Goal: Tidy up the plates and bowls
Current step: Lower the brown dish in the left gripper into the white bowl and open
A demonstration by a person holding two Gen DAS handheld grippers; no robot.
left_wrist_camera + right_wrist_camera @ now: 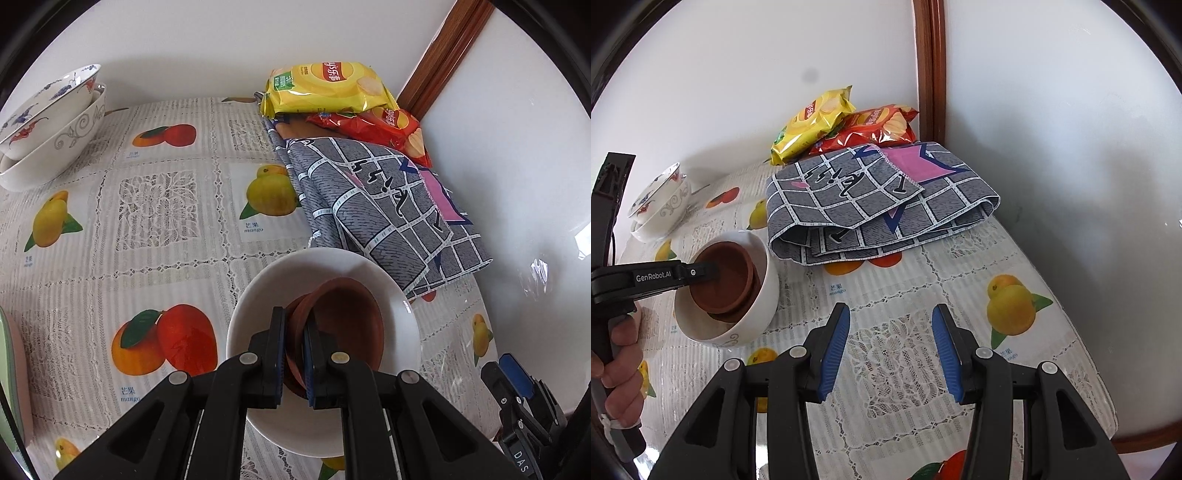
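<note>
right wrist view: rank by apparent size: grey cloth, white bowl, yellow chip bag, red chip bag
1. grey cloth
2. white bowl
3. yellow chip bag and red chip bag: look alike, overlapping and farthest away, so unranked.

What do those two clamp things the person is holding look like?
Both are black plastic. The right tool has two curved fingers with ribbed blue pads and silver rivets. The left tool carries white "GenRobot.AI" lettering. A bare hand grips its handle.

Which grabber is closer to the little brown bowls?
Left. The left gripper is clamped on the brown bowls' rim, inside the white bowl. The right gripper hangs open over the tablecloth, off to their right.
</note>
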